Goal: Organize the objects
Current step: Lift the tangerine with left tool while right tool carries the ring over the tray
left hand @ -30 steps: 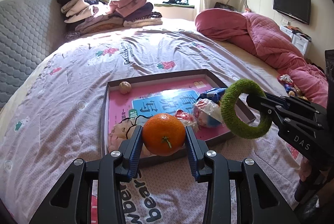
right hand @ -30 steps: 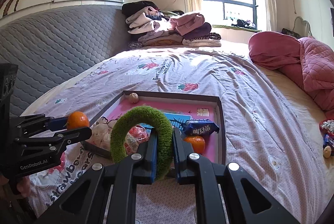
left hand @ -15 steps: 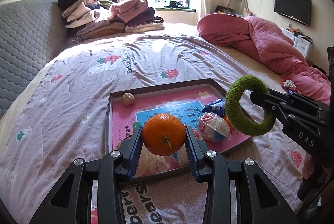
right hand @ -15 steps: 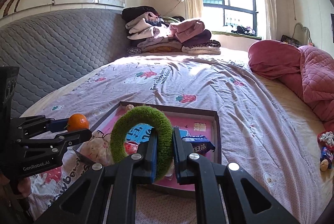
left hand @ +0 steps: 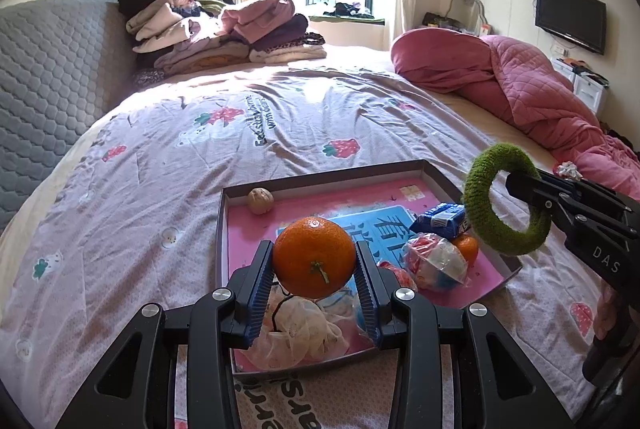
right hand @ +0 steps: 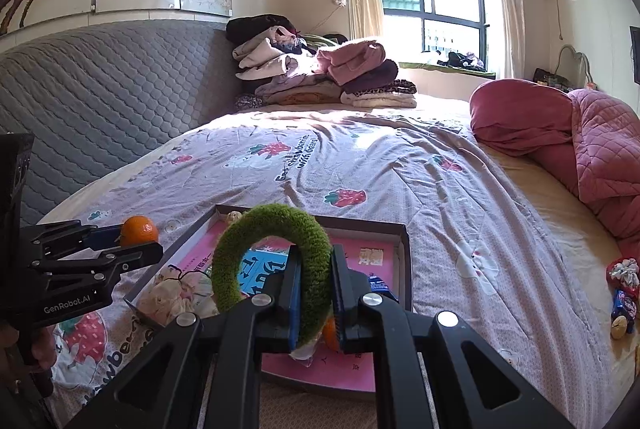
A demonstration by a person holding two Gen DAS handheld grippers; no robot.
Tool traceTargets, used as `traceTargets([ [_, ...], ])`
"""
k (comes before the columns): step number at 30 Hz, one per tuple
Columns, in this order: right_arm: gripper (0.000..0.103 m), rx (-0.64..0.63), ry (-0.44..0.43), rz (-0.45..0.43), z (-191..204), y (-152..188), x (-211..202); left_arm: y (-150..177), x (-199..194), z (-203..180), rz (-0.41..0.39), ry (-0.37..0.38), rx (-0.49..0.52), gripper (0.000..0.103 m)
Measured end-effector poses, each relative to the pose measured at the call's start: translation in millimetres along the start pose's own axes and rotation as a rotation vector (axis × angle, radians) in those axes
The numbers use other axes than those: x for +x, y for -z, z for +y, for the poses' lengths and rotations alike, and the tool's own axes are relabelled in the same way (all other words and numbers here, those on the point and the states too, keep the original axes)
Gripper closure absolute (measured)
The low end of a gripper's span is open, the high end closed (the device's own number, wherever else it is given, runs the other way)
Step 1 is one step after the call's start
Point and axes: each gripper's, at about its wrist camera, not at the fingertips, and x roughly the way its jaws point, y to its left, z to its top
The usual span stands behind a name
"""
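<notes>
The left gripper (left hand: 315, 271) held an orange (left hand: 314, 258) squeezed between its fingers above the tray (left hand: 440, 176); the right gripper (right hand: 316, 303) pinched a green ring (right hand: 272, 229) between nearly closed fingers.

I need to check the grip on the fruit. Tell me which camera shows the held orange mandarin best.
The left wrist view: the round orange mandarin sits large and centred between the left gripper jaws, stem facing the camera. The right wrist view shows it only small at the left edge, partly hidden by that gripper.
</notes>
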Motion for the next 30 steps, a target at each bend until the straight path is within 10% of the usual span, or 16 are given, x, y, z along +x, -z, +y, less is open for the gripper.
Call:
traceTargets([
  [30,0.089,-0.016,0.163,0.233,-34.5,40.1,74.1,18.4,85.9,0.0,0.150,-0.023,0.031,0.062],
])
